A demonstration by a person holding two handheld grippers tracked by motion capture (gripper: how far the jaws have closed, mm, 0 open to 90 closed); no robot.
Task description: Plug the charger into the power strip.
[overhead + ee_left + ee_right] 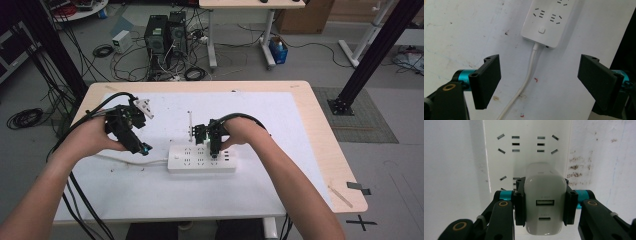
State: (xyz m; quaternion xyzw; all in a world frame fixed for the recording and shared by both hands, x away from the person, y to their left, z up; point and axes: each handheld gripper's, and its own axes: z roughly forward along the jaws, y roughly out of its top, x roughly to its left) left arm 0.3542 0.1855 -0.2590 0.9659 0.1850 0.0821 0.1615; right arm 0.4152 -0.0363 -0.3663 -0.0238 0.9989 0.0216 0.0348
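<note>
Right gripper (pixel 545 206) clamped on white charger (pixel 545 202), low centre, over power strip (pixel 526 147); left gripper (pixel 539 82) spread wide, empty.

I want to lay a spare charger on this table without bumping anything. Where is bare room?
Free: the white mat right of the right gripper toward the table's right edge, and the near strip between the power strip and the table's front edge. Crowded: the middle, around the power strip, its cord, the left gripper and the USB charger.
</note>
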